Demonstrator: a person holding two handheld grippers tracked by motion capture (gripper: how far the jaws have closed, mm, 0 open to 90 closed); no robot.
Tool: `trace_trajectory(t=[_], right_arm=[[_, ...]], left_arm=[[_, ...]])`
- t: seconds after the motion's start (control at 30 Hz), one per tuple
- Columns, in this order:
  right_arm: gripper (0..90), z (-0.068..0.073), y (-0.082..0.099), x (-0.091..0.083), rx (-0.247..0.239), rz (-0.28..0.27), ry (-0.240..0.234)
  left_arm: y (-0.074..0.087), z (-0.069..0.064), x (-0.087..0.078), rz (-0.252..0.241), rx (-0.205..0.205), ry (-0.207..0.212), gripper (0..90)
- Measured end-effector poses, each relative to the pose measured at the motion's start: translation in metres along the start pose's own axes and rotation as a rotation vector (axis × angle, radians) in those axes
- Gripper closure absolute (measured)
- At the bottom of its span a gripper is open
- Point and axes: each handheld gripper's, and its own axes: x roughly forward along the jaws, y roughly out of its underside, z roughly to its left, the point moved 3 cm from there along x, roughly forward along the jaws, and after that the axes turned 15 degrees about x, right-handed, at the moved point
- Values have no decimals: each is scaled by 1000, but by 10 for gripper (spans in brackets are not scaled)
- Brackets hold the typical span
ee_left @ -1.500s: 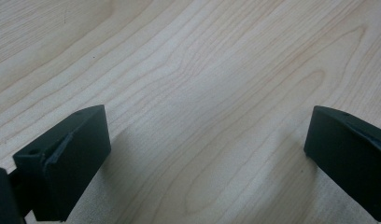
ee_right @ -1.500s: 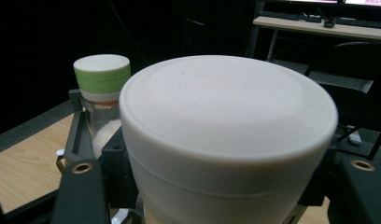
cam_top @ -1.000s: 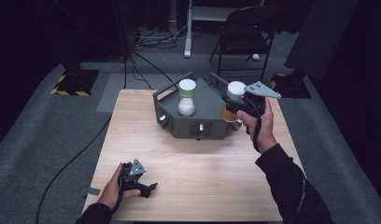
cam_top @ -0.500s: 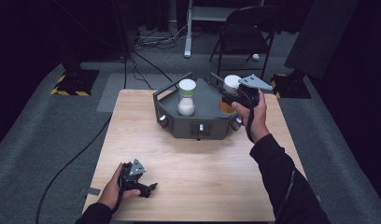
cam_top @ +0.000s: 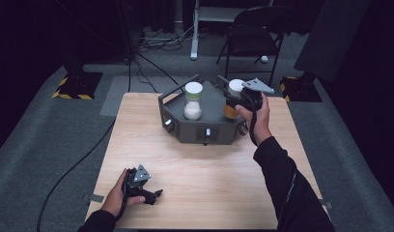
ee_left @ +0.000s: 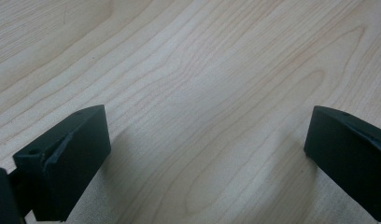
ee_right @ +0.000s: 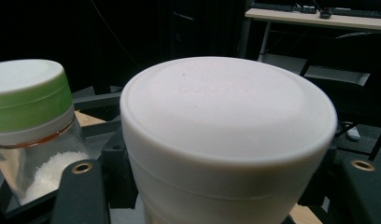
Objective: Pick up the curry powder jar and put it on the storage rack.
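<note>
- The right gripper (cam_top: 235,99) is held at the right side of the dark tray (cam_top: 201,126), which stands on the far middle of the wooden table (cam_top: 204,179).
- Its fingers (ee_right: 81,196) are clenched around a white-capped jar (cam_top: 235,89), one finger seen on each side of the jar's body in the right gripper view.
- The jar (ee_right: 226,140) is kept upright over the tray's right part; orange contents are glimpsed under the hand in the high view. Whether its base rests on the tray cannot be told.
- A second jar with a green-banded lid (cam_top: 193,100) stands upright on the tray, left of the held jar and apart from it; white grains fill its lower part (ee_right: 30,135).
- The left gripper (cam_top: 149,195) is rested on the near left of the table, well apart from the tray, with a hand (cam_top: 119,193) wrapped around it.
- Its fingers (ee_left: 62,163) are spread wide and released, with bare wood (ee_left: 202,140) seen between them.
- A folding chair (cam_top: 253,41) and cables are seen on the grey floor beyond the table.
</note>
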Motion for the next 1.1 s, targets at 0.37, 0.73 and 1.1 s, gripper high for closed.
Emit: trace_trajectory(t=[0.37, 0.73, 1.1], right_arm=[[326, 1, 10, 9, 21, 12, 3], [324, 1, 15, 12, 12, 19, -6], [249, -1, 19, 13, 32, 5, 12]], left_arm=[[0, 0, 0, 1, 0, 1, 3], [0, 1, 0, 0, 4, 2, 3], [0, 1, 0, 0, 4, 3, 3]])
